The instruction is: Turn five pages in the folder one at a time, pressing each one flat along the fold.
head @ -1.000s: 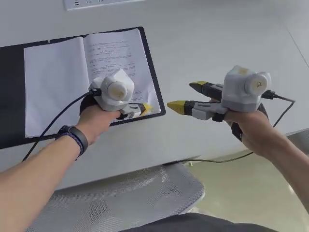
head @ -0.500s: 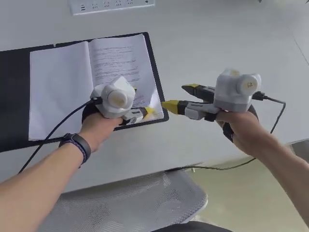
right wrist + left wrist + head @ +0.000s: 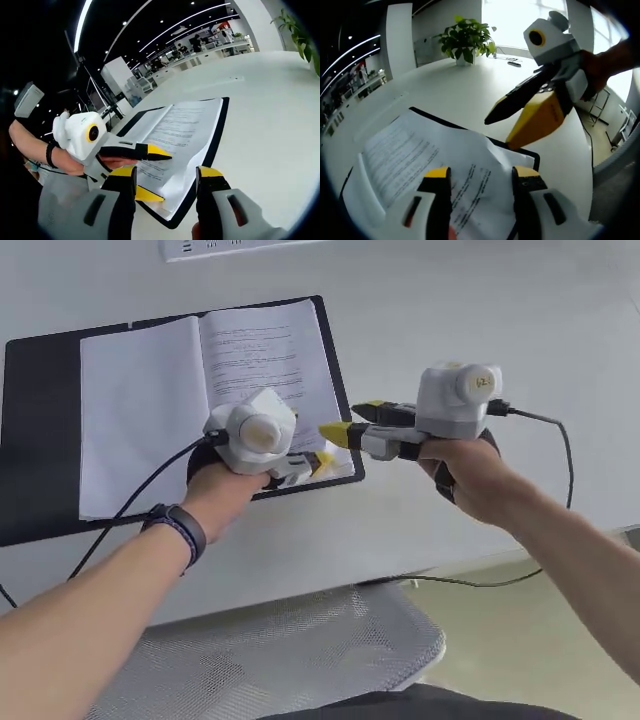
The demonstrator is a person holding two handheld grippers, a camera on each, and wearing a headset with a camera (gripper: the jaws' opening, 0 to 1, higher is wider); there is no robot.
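The folder [image 3: 40, 440] lies open on the counter [image 3: 480, 300], and the right gripper [image 3: 348, 420] has moved in to its near right corner beside the left gripper [image 3: 305, 468], both sets of jaws parted and gripping nothing, likely readying a page turn.

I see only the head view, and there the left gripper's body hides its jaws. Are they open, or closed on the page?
Observer: In the left gripper view the left gripper is open, its jaws apart above the printed page.
Operator: And where does the other one aim?
Observer: Its own view shows the right gripper open, with a corner of the black folder between its jaws.
Operator: What lies beyond the folder?
Observer: A potted plant stands farther along the white table.
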